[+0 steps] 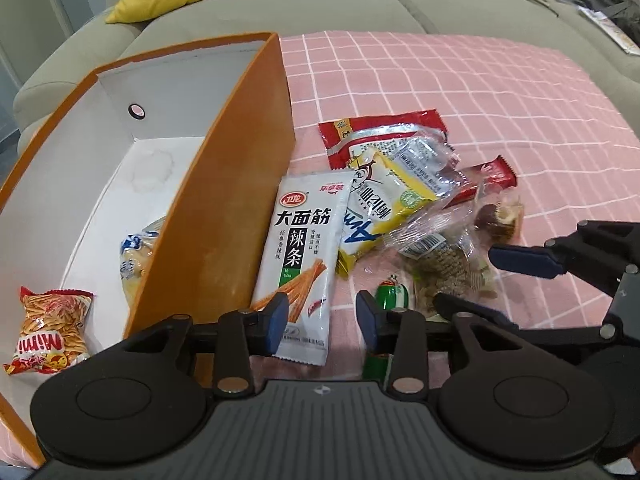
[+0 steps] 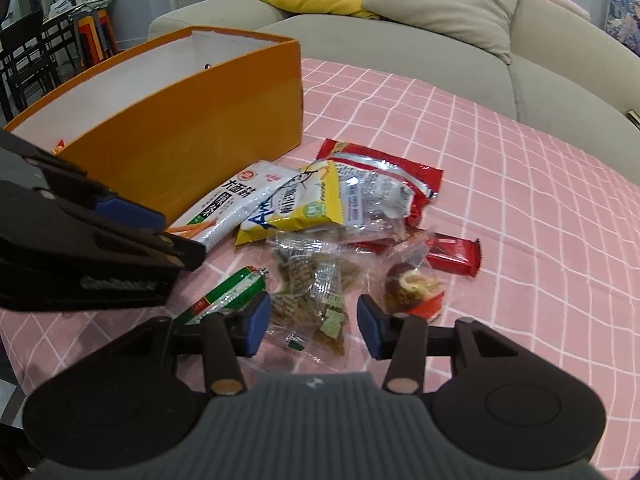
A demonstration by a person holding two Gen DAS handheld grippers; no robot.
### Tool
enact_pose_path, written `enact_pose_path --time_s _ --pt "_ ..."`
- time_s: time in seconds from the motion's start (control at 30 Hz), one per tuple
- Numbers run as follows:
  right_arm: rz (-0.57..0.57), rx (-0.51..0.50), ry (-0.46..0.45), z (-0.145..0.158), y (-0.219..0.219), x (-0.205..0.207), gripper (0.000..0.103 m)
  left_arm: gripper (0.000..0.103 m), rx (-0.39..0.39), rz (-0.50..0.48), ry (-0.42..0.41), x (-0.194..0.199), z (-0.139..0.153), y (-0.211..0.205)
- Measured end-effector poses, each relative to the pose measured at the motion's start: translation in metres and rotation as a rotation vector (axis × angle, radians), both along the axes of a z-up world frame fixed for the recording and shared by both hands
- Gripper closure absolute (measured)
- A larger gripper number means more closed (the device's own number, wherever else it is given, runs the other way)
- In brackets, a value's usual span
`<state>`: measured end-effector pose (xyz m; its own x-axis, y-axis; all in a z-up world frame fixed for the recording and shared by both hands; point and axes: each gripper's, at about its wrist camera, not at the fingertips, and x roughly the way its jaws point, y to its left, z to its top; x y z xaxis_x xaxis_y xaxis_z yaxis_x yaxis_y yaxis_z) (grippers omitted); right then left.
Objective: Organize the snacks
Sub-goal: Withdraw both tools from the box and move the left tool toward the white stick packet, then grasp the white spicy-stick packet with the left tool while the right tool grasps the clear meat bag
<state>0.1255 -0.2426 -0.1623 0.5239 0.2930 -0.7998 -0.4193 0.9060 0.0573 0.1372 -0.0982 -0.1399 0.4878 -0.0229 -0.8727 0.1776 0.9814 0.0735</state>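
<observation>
While both grippers hang part-open over the pile, nothing is held — the entries run near to far.

Left gripper (image 1: 322, 322): jaws at a middling gap, empty; the lower end of the white spicy-strip packet (image 1: 302, 256) lies between the fingers, pads not pressing on it.
Right gripper (image 2: 314, 326): jaws at a middling gap, empty, poised above the clear packet of dried greens (image 2: 316, 296).
Green sausage stick (image 2: 230, 290): near edge of the pile, on the pink checked cloth (image 2: 500, 208); firm, smooth casing, likely slippery — best taken across the middle.
Clear packet of dried greens: light, crinkly film, contents probably brittle; pinch a sealed edge.
Clear-wrapped walnut date (image 2: 412, 286): just right of it; small, lumpy, soft — grip the body gently.
White spicy-strip packet: flat against the box's outer wall; limp and thin, needs a pinch on one edge.
Yellow snack bag (image 2: 304, 204): overlapping the white one; puffy, light, crushable.
Red chocolate bar (image 2: 454, 258): stiff, easy across its width.
Red foil packet (image 2: 416, 184): farthest back, partly buried.
Orange box (image 1: 240, 184): left of the pile, open-topped, already holding a Mimi shrimp-stick bag (image 1: 52, 330) and a pale blue-printed bag (image 1: 138, 264).
</observation>
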Motion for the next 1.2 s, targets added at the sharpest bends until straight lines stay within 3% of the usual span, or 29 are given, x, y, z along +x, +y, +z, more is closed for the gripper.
enact_pose_path --time_s 0.17,0.23,0.47,0.8,0.87,0.97,1.07,1.2 --pt "-0.027 0.014 0.058 -0.010 -0.003 0.007 0.063 0.055 0.042 -0.018 -0.020 0.008 -0.009 -0.007" --pt "-0.033 0.011 0.067 -0.011 -0.004 0.007 0.069 0.055 0.093 -0.045 -0.042 0.008 -0.013 -0.013" --pt "-0.039 0.014 0.082 -0.010 -0.008 0.007 0.069 0.054 0.267 -0.117 -0.101 0.004 -0.031 -0.032" --pt "-0.020 0.027 0.081 -0.013 -0.008 0.009 0.068 0.057 0.316 -0.169 -0.124 0.011 -0.036 -0.038" --pt "-0.019 0.031 0.089 -0.014 -0.008 0.010 0.068 0.067 0.314 -0.158 -0.115 0.013 -0.035 -0.035" --pt "-0.019 0.040 0.098 -0.015 -0.008 0.011 0.070 0.072 0.297 -0.155 -0.105 0.016 -0.032 -0.031" --pt "-0.016 0.034 0.099 -0.014 -0.007 0.011 0.072 0.089 0.313 -0.144 -0.109 0.017 -0.029 -0.030" --pt "-0.011 0.019 0.104 -0.012 -0.005 0.010 0.080 0.093 0.271 -0.125 -0.102 0.018 -0.021 -0.022"
